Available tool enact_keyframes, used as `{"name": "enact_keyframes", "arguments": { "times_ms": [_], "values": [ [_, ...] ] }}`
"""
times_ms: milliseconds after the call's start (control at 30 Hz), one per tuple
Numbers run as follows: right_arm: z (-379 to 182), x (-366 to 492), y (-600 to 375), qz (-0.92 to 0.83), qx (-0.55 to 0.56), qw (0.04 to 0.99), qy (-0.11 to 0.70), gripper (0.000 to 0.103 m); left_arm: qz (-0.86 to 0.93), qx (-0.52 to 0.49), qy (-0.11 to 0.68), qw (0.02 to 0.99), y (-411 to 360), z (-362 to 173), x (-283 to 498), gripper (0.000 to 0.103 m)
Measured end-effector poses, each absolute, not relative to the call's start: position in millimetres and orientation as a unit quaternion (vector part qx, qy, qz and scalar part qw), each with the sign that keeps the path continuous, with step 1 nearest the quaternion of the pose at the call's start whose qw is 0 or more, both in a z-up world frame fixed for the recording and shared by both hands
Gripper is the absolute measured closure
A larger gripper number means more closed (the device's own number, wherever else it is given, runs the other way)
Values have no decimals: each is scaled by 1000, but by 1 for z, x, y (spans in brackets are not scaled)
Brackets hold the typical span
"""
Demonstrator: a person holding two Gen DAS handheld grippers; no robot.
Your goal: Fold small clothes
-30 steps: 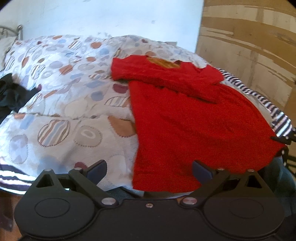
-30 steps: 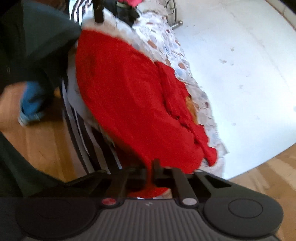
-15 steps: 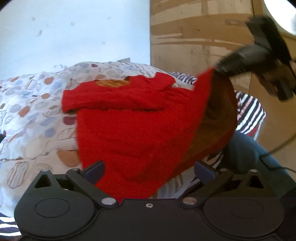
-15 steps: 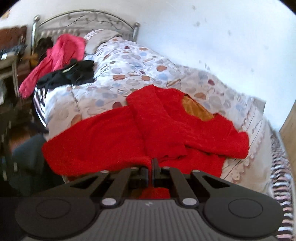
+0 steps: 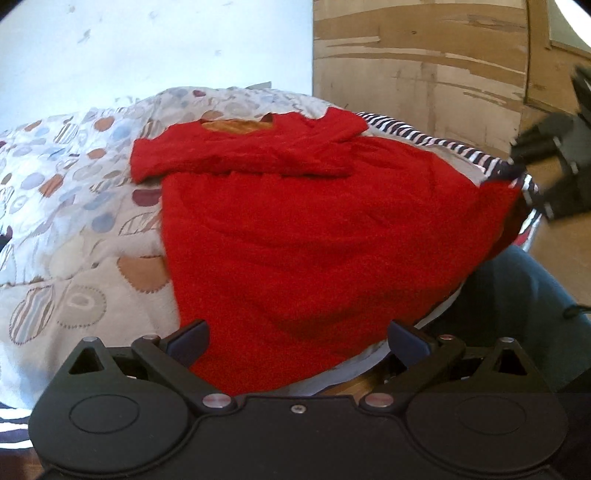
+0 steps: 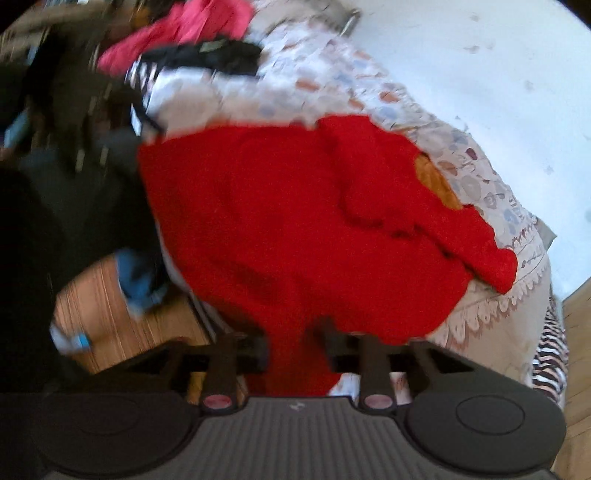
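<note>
Left gripper (image 5: 297, 338): one. Jaws stand wide apart and hold nothing; the near hem of the garment lies in the gap between them, untouched by either pad.

Right gripper (image 6: 295, 341): one. Jaws are opening; a tongue of red cloth hangs in the gap between them, and the pads appear clear of it, though the view is blurred. In the left wrist view this gripper shows far right of the left jaws, dark and smeared, just beside the garment's raised corner.

Red garment (image 5: 314, 236): one, a fuzzy knit top with an orange-brown inner lining (image 5: 236, 126) showing at the neck. It lies just ahead of both sets of jaws, spread over the bed, hem nearest, neck farthest. Sleeves: two, both laid across the chest in a band beyond the body panel.

Progress, as judged: sleeve folds done; body not yet folded up from hem to neck; the corner by the right jaws sits lifted and unsettled. Roughly the middle of the job on this piece.

Patterned quilt (image 5: 74, 206): one, under the garment and to the left of the left jaws.

Striped sheet (image 5: 443, 144): one, beyond and right of the garment.

Farther off, past the right jaws: black garment (image 6: 207, 57), one; pink garment (image 6: 177, 29), one; both unfolded in a heap.

Person's leg in dark trousers (image 5: 517, 295): one, right of the left jaws.
</note>
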State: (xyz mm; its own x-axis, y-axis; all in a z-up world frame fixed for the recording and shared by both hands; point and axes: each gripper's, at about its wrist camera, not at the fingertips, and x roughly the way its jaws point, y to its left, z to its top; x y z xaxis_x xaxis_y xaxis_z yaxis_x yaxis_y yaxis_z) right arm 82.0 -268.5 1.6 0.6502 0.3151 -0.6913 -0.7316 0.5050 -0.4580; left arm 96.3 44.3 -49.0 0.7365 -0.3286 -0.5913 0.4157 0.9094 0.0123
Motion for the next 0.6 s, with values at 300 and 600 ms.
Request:
{"name": "enact_keyframes", "arguments": {
  "times_ms": [300,600],
  "values": [
    [-88,35,-246,250,-622,727,149,10,-189,74,304,931,44,-46,91,1],
    [-123,42,-222,169,-670,716,100,8,-190,76,295,933,41,-40,91,1]
  ]
}}
